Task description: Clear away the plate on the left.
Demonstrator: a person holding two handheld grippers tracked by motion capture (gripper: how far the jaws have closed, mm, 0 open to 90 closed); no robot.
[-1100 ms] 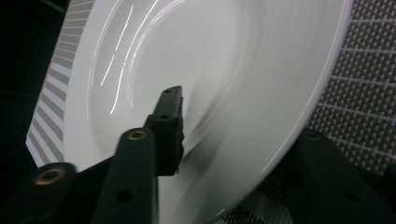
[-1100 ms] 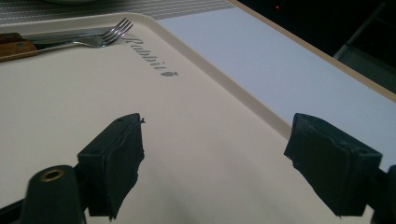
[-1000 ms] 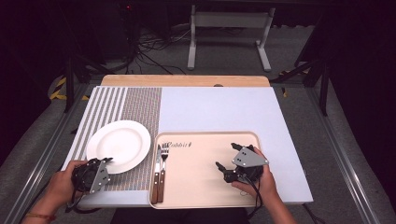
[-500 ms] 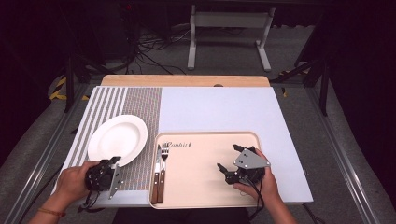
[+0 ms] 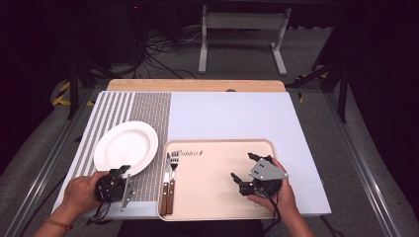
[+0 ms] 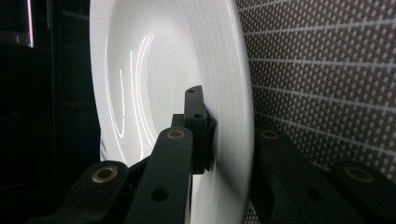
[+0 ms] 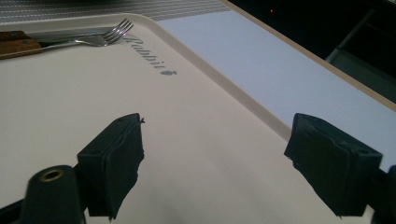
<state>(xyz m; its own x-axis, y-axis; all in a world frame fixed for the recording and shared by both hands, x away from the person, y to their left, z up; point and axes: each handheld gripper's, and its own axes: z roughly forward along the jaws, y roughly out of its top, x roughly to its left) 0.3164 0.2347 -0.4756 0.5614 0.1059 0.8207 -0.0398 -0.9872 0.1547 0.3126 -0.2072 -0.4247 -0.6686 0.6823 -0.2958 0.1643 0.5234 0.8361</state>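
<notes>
A white plate (image 5: 126, 147) lies on the striped placemat (image 5: 148, 108) at the left of the table. My left gripper (image 5: 123, 170), turned on its side, is shut on the plate's near rim. In the left gripper view one jaw presses on the plate's (image 6: 163, 84) upper face and the other lies under the rim, so my left gripper (image 6: 229, 135) pinches it. My right gripper (image 5: 244, 167) hovers open over the right half of the beige tray (image 5: 212, 173). Nothing sits between its jaws in the right gripper view (image 7: 224, 158).
A fork (image 5: 174, 163) and a wooden-handled knife (image 5: 165, 192) lie side by side at the tray's left edge. The fork (image 7: 100, 35) also appears far off in the right gripper view. Pale blue tabletop (image 5: 232, 113) lies behind the tray. Woven mat (image 6: 327, 70) shows beside the plate.
My left gripper has moved right to the plate's near rim and shut on it. The plate has shifted slightly away. My right gripper has stayed put.
</notes>
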